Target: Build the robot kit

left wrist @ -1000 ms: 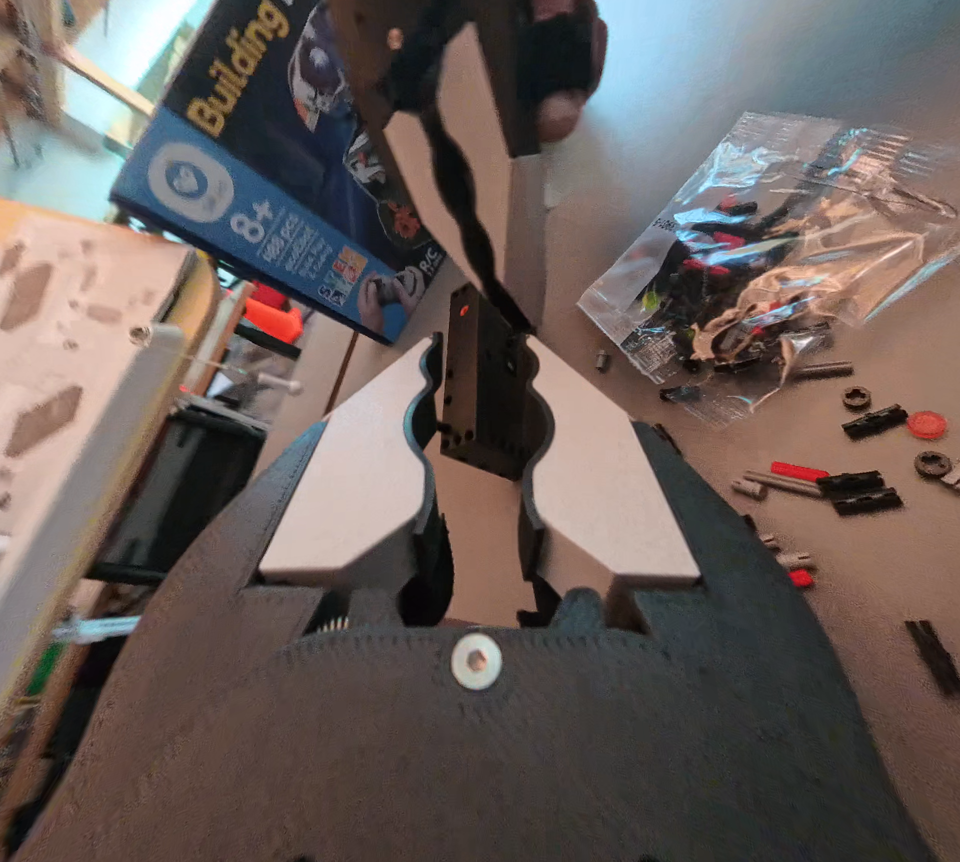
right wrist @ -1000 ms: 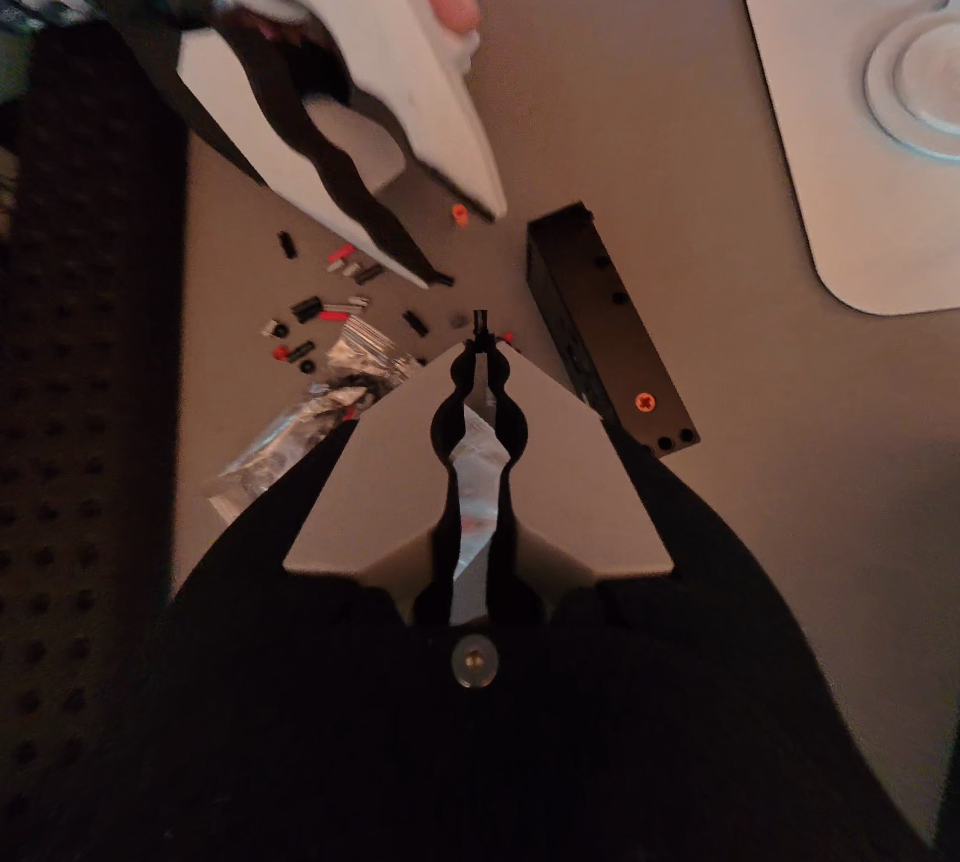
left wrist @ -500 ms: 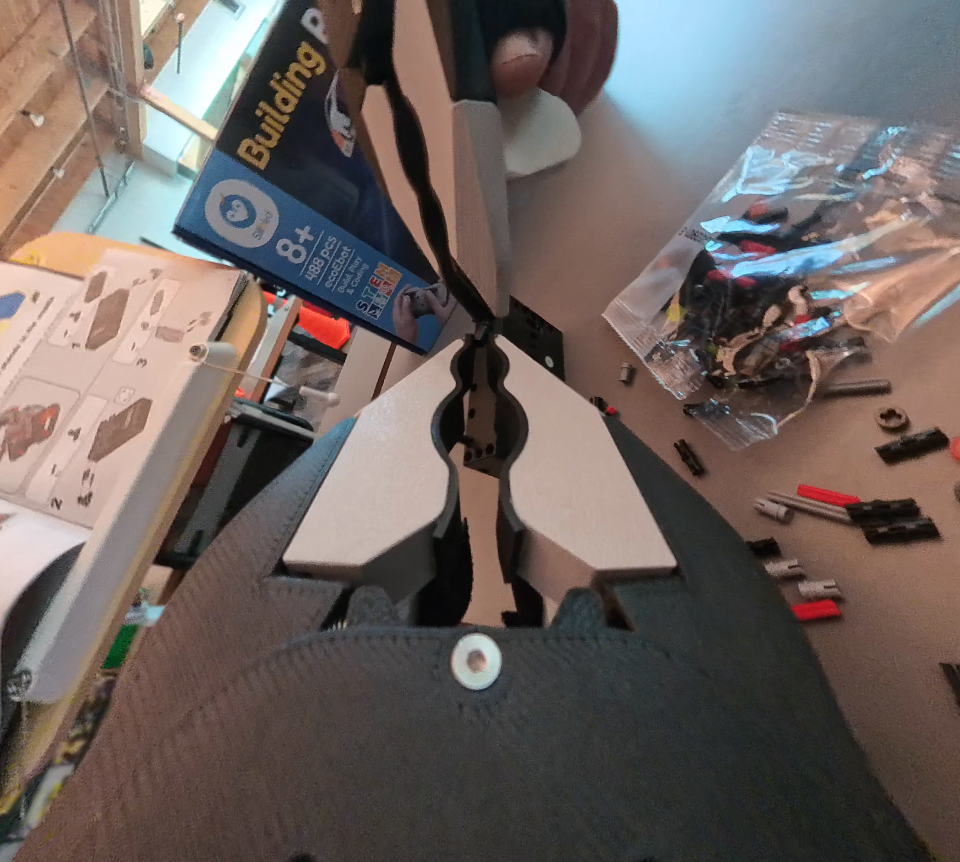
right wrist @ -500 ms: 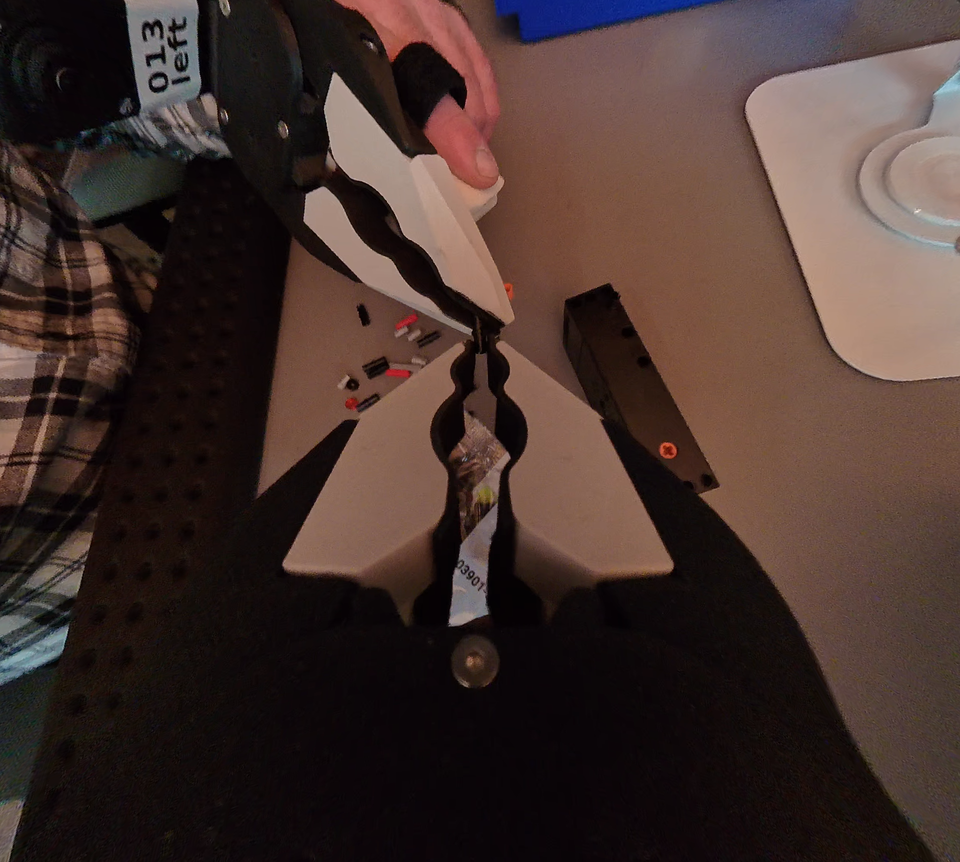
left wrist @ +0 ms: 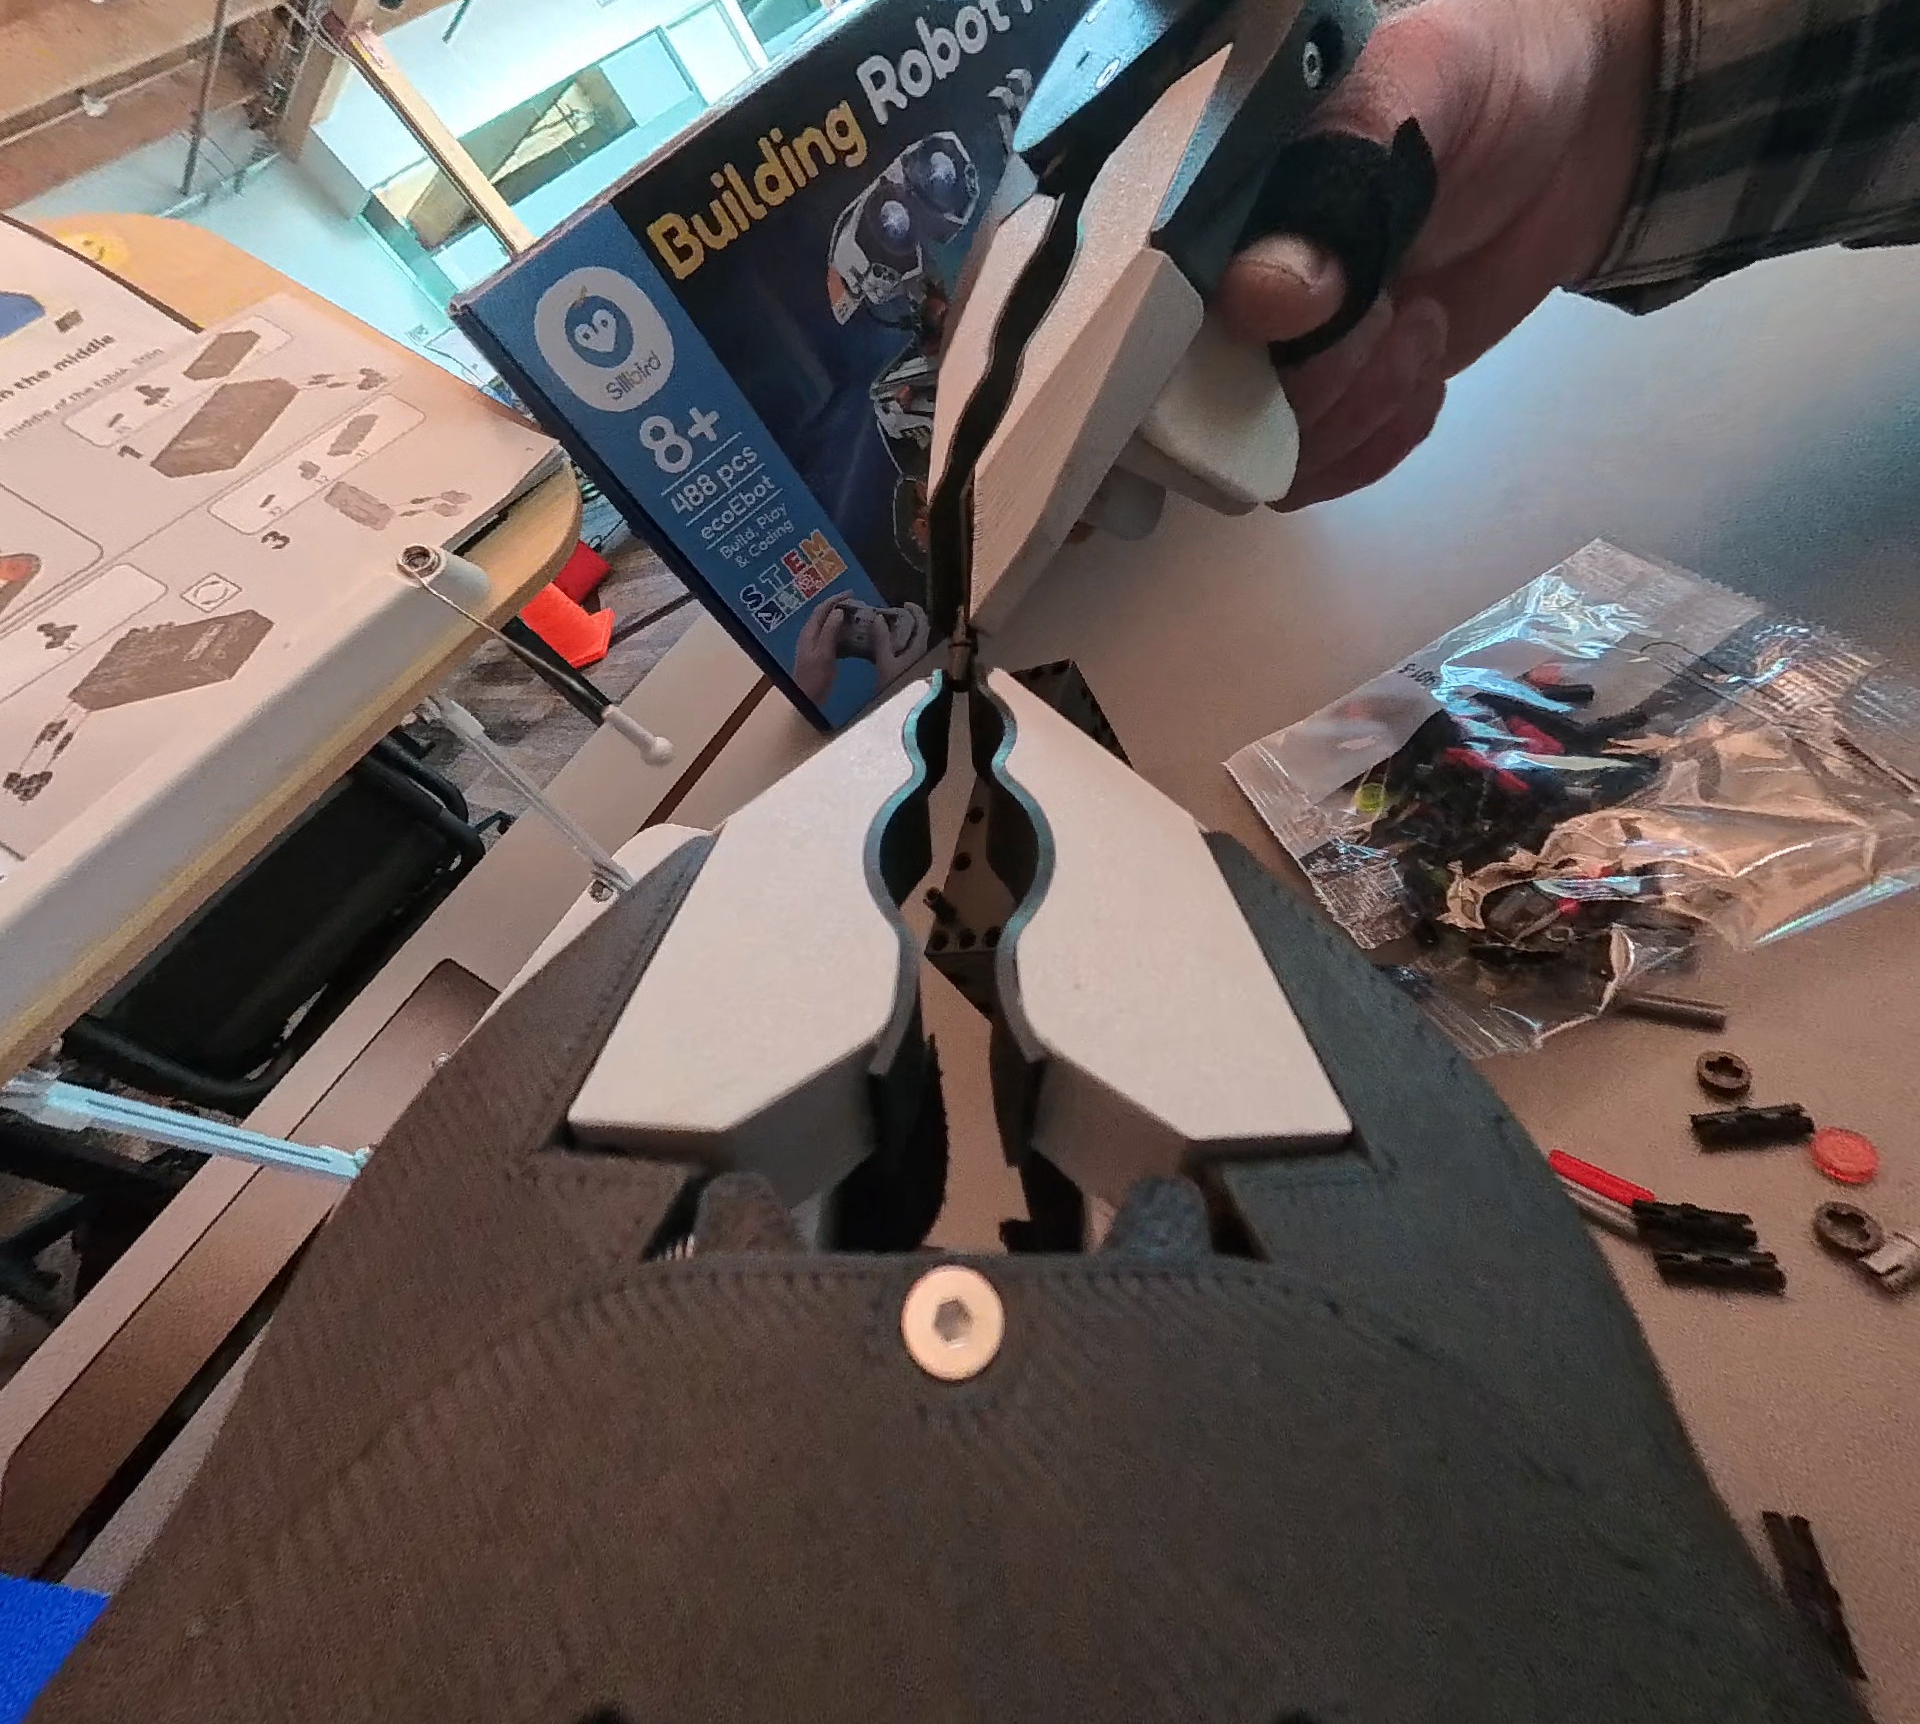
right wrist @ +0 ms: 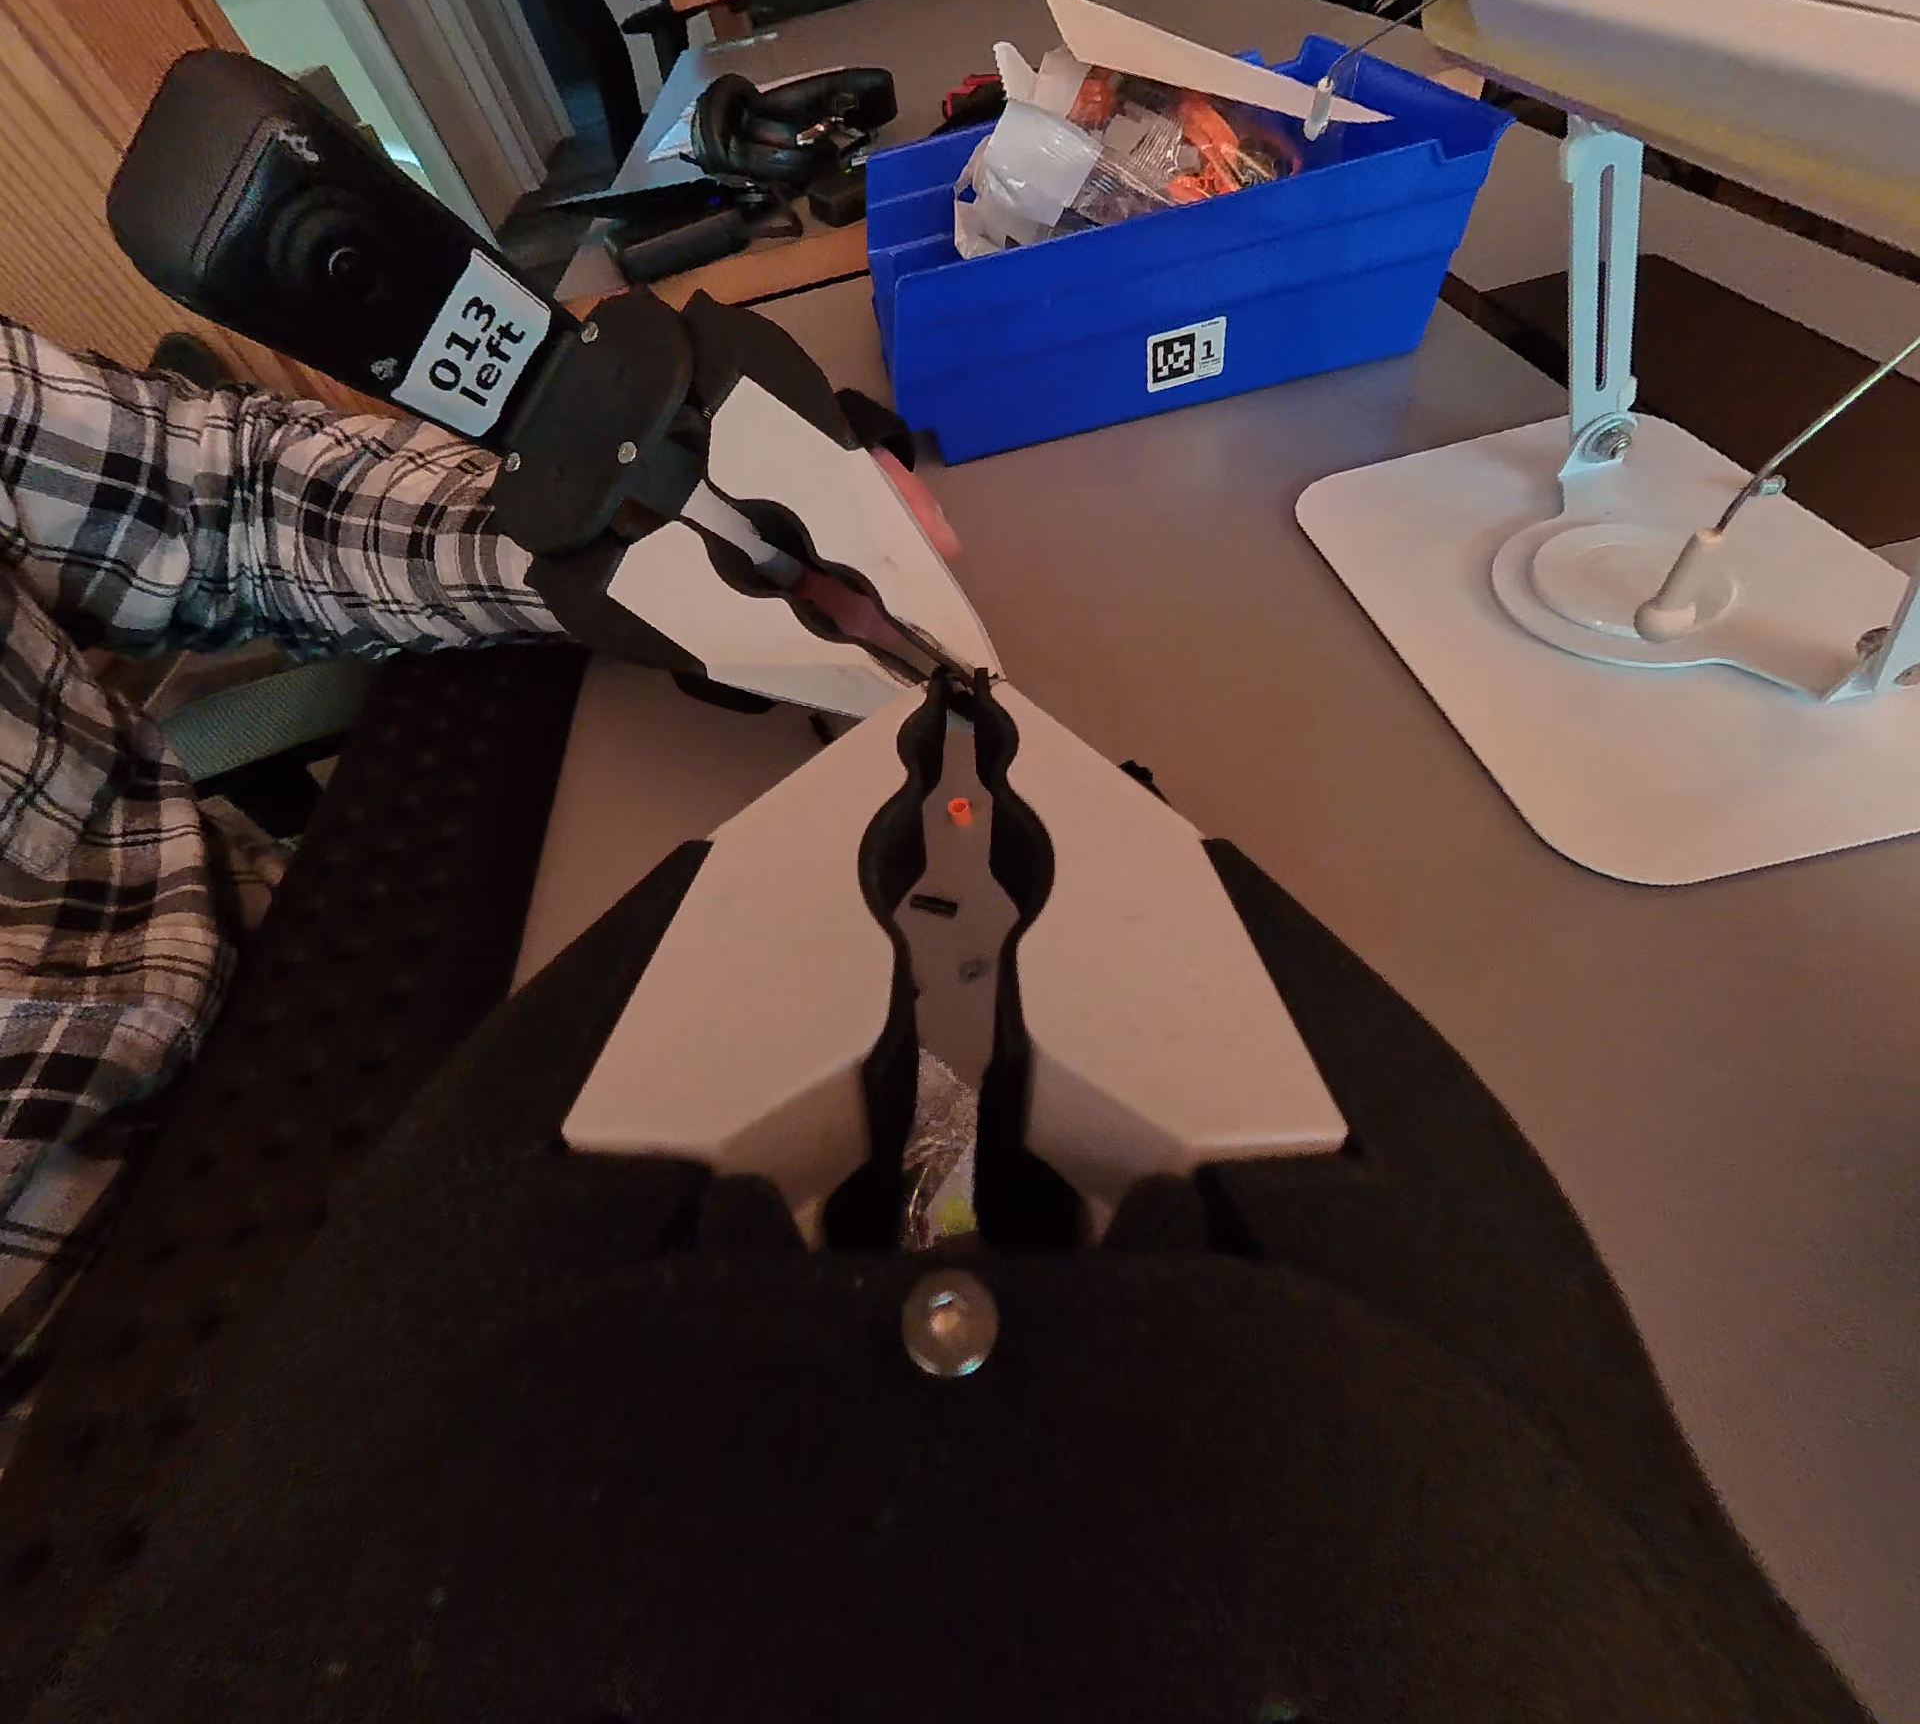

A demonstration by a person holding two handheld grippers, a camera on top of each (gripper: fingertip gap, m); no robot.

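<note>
Over the middle of the desk: my two grippers meet tip to tip in the air, with a small black pin (left wrist: 964, 641) between them.
Left gripper (left wrist: 961, 685): it points up and away from me. The jaws are pressed nearly together and seem to nip the near end of the pin.
Right gripper (right wrist: 958, 689): it comes down from the far right in my hand (left wrist: 1455, 220), jaws drawn together on the pin's far end. How deep either grip sits I cannot tell, as the pin is too small.
Pin, as I judge it: very light, hard and smooth, so it is apt to twist or spring out of a slanted pinch. It is best held square across its shaft at the very tips, leaving the free end bare.
Below the left jaws: a black block with holes (left wrist: 971, 895) lies on the desk (left wrist: 1558, 479), seen through the gap.
Below the right jaws: an orange stud (right wrist: 958, 810) and a few dark bits lie on the desk.
Right of the left gripper: a clear bag of parts (left wrist: 1558, 822), and nearer, loose black and red pieces (left wrist: 1704, 1227).
Far left in the left view: a blue kit box (left wrist: 727, 386) stands on edge, with an instruction booklet (left wrist: 208, 479) on a stand beside it.
Far side in the right view: a blue bin (right wrist: 1143, 303) of packets, and to its right the white stand base (right wrist: 1558, 739).
</note>
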